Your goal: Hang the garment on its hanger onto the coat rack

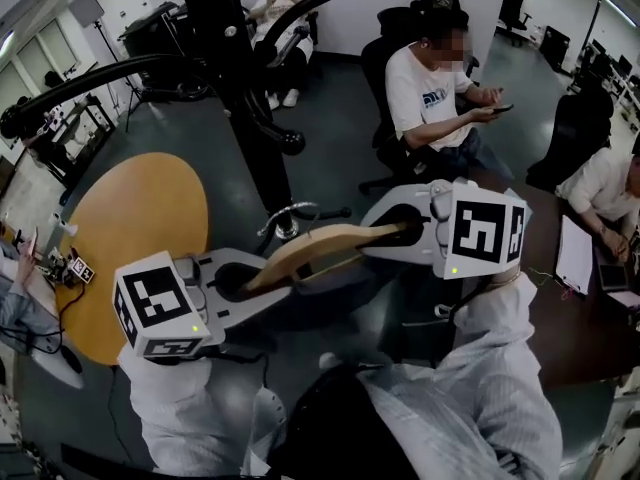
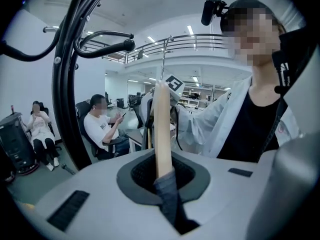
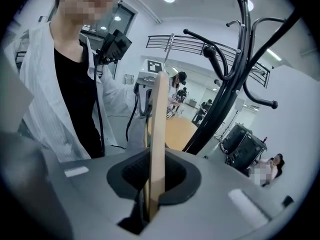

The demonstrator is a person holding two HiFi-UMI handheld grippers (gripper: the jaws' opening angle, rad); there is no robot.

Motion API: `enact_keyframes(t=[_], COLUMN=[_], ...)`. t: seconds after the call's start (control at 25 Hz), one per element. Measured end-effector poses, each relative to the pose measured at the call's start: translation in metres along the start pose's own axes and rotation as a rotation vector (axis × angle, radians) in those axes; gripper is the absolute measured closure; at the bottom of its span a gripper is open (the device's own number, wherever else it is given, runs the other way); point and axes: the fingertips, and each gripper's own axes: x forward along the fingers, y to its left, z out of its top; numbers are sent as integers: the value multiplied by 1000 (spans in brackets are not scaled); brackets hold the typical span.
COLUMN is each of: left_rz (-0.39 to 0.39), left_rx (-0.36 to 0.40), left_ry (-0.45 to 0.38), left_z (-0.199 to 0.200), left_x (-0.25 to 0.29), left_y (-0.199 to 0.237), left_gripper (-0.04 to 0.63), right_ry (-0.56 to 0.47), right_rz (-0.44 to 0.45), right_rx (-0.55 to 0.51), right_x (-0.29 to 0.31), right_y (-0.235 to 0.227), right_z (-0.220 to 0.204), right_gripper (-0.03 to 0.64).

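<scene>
One black coat rack (image 1: 238,88) is standing straight ahead of us, its pole running down the middle of the head view and its curved arms spreading out overhead. Left of the coat rack, a round wooden tabletop (image 1: 135,233) is sitting close to the pole.

On our side of the coat rack, near the pole and well below its arms, we are holding the garment (image 1: 338,276). It is a dark grey cloth, draped under its hanger and touching no part of the rack.

We are keeping the left tool (image 1: 235,282) on the tabletop side of the pole. Its jaws are clamping narrow on one end of the hanger, with a fold of the garment (image 2: 169,199) pinched in beside the wood. We are keeping the right tool (image 1: 402,230) on the other side of the pole, its jaws pressing narrow on the bare wood of the other end.

Between the two tools, the pale wooden hanger (image 1: 320,248) is spanning crosswise in front of the pole. Its metal hook (image 1: 288,214) is pointing toward the coat rack near the pole, resting on none of the arms.
</scene>
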Motion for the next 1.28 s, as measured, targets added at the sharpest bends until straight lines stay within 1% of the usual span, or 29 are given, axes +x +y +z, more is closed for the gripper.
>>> enact_keyframes(t=[0.28, 0.44, 0.6, 0.76, 0.96, 1.28], left_rz=[17, 35, 69, 91, 88, 127], left_rx=[33, 23, 27, 4, -13, -75], left_ry=[-2, -18, -16, -15, -5, 3], left_z=[21, 26, 27, 37, 39, 23], left_x=[-5, -8, -8, -8, -6, -3], left_y=[19, 26, 31, 44, 59, 94], left_gripper=[580, 580, 580, 580, 580, 580], right_ry=[1, 8, -2, -11, -5, -6], right_rz=[-34, -15, -4, 21, 66, 125], right_rx=[3, -8, -33, -39, -27, 2], right_x=[-13, -14, -13, -19, -17, 4], right_y=[-25, -36, -43, -59, -76, -105], right_z=[8, 11, 10, 10, 2, -19], right_gripper=[594, 594, 594, 594, 594, 594])
